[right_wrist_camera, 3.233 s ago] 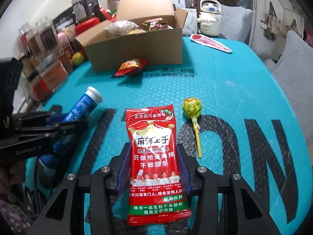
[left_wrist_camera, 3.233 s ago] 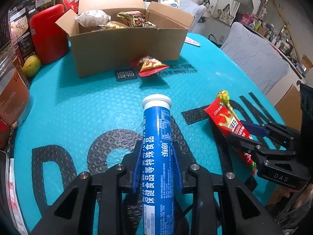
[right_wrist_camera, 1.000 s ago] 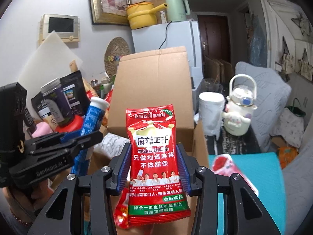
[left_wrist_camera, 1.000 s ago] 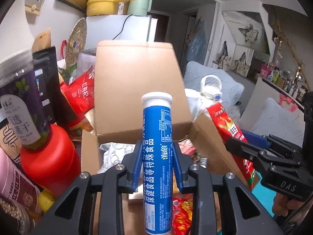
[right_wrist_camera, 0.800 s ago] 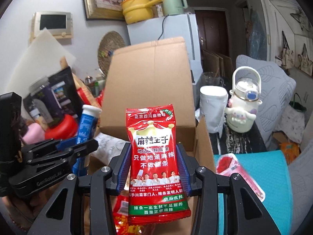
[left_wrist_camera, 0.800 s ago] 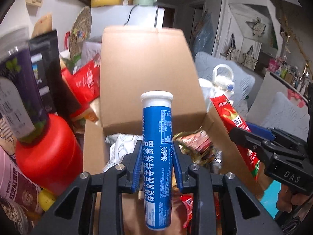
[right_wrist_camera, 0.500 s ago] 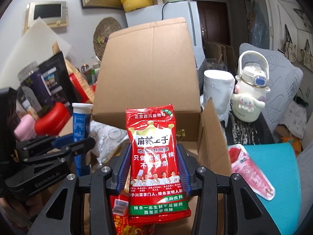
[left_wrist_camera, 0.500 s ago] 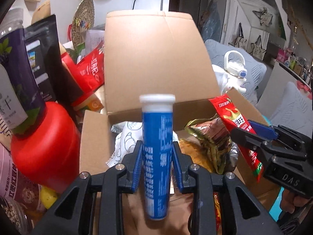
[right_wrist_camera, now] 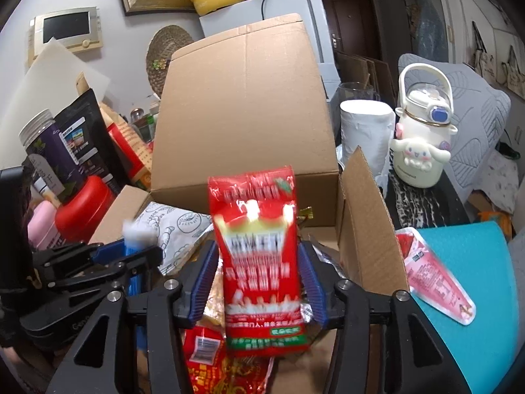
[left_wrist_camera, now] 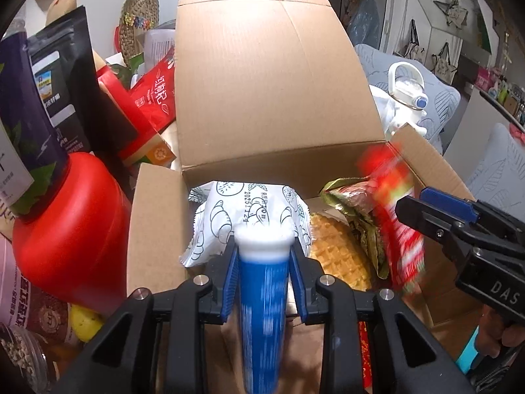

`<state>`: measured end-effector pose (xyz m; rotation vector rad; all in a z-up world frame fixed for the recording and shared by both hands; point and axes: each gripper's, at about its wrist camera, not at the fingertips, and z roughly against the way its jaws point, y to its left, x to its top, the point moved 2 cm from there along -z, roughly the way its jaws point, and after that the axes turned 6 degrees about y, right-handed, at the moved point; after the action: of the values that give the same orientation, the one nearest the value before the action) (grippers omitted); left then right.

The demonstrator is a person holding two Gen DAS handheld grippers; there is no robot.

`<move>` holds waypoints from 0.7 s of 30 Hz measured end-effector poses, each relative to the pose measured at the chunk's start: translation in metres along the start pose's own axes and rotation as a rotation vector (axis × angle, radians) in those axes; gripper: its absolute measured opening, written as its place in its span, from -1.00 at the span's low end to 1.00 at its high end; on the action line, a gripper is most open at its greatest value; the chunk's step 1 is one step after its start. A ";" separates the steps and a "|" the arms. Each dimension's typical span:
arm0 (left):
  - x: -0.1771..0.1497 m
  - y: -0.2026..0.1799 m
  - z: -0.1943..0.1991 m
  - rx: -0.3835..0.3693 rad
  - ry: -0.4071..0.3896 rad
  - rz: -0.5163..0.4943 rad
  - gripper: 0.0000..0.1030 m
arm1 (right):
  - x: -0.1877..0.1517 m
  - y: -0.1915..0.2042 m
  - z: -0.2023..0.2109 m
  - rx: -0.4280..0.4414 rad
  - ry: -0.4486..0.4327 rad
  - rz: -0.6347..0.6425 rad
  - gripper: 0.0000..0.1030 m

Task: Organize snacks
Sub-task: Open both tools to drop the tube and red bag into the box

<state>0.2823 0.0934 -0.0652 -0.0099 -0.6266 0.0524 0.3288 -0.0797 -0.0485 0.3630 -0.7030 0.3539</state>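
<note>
Now – red packet [right_wrist_camera: 259, 262] between opening right gripper [right_wrist_camera: 257, 282] jaws | over box [right_wrist_camera: 367, 216]

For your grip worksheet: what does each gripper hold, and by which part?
Left gripper clamps the blue tube just below its white cap. Right gripper is opening; the red packet sits between its pads, no longer pressed.

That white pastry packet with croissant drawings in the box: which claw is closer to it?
Left. The left claw, gripping a blue tube, sits right at the white pastry packet. The right claw, opening around a red snack packet, is farther right in the cardboard box.
</note>
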 end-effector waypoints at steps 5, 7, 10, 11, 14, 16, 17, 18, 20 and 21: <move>0.001 -0.004 0.005 0.063 0.004 -0.019 -0.43 | -0.001 0.006 0.007 -0.032 -0.017 0.036 0.30; 0.001 -0.004 0.007 0.079 0.007 -0.012 -0.43 | -0.002 0.005 0.009 -0.044 -0.011 0.035 0.30; 0.000 -0.004 0.011 0.099 0.010 -0.008 -0.42 | -0.004 0.004 0.011 -0.041 0.003 0.022 0.30; 0.000 -0.004 0.012 0.103 0.012 -0.006 -0.42 | -0.004 0.003 0.013 -0.039 0.006 0.016 0.30; -0.001 -0.002 0.018 0.115 0.017 0.008 -0.42 | -0.004 0.002 0.020 -0.043 0.011 0.013 0.30; -0.001 -0.003 0.023 0.109 0.010 0.004 -0.42 | -0.004 0.003 0.027 -0.050 0.010 0.018 0.30; 0.000 -0.004 0.027 0.107 0.002 0.003 -0.41 | -0.004 0.004 0.029 -0.052 0.009 0.020 0.30; 0.000 -0.005 0.031 0.109 -0.003 0.001 -0.41 | -0.003 0.005 0.032 -0.055 0.008 0.024 0.30; 0.002 -0.007 0.039 0.106 -0.016 -0.007 -0.41 | -0.002 0.007 0.039 -0.063 0.005 0.030 0.30; 0.003 -0.009 0.044 0.103 -0.024 -0.012 -0.41 | -0.002 0.008 0.043 -0.067 0.002 0.033 0.30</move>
<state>0.2592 0.0847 -0.0277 0.0943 -0.6473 0.0732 0.3000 -0.0914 -0.0183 0.2880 -0.7174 0.3611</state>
